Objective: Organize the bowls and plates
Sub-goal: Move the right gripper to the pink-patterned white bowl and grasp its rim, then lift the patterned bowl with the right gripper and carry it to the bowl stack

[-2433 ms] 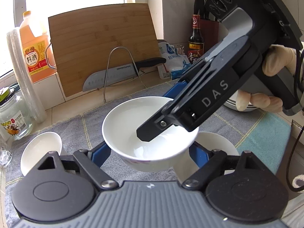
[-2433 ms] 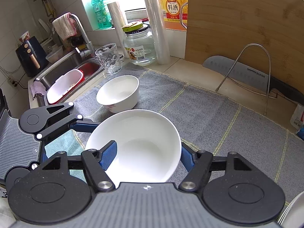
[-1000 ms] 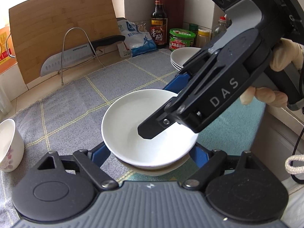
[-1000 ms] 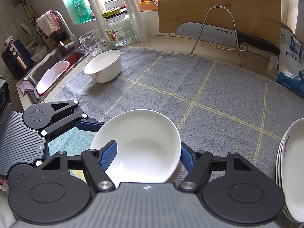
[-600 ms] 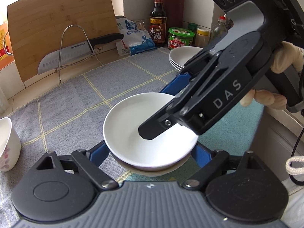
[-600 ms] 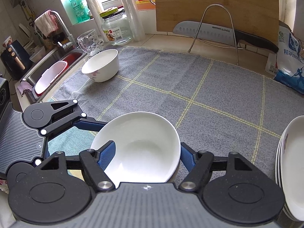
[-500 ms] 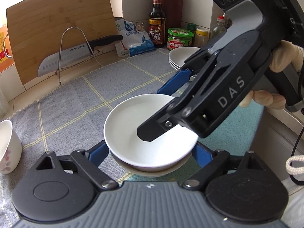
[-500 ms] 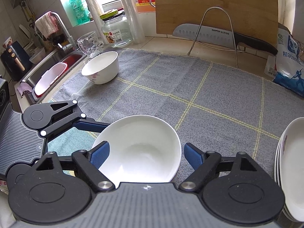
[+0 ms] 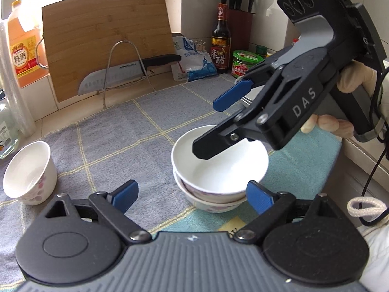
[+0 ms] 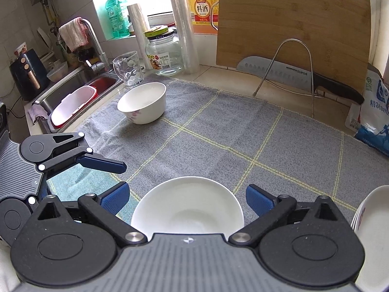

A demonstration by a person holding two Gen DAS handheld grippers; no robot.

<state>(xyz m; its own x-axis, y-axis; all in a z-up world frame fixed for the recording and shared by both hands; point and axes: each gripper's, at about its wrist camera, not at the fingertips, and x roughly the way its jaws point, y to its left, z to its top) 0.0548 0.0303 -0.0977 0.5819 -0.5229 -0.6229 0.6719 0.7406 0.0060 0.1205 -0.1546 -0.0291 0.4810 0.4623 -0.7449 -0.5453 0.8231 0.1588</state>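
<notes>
Two white bowls [image 9: 218, 170] sit stacked on a teal towel [image 9: 304, 160]. My right gripper [image 10: 187, 198] hovers over the top bowl [image 10: 187, 204]. Its jaws are opening, and the bowl lies between the blue pads with a gap on each side. My left gripper [image 9: 192, 194] is open just in front of the stack, whose rim is close to its right finger [image 9: 259, 196]. A third white bowl [image 10: 143, 102] with a floral print stands alone at the grey mat's far left corner. A stack of white plates [image 10: 372, 231] sits at the right edge.
A grey checked mat [image 10: 218, 133] covers the counter. Behind it stand a cutting board [image 10: 291, 31], a knife [image 10: 291, 75] on a wire rack, a glass [image 10: 127, 68], a jar [image 10: 165, 56] and bottles. A sink [image 10: 73, 92] lies to the left.
The right gripper's jaws spread off the top bowl, which now rests in the lower one. The left gripper pulled back and to the left, and its fingers no longer flank the stack.
</notes>
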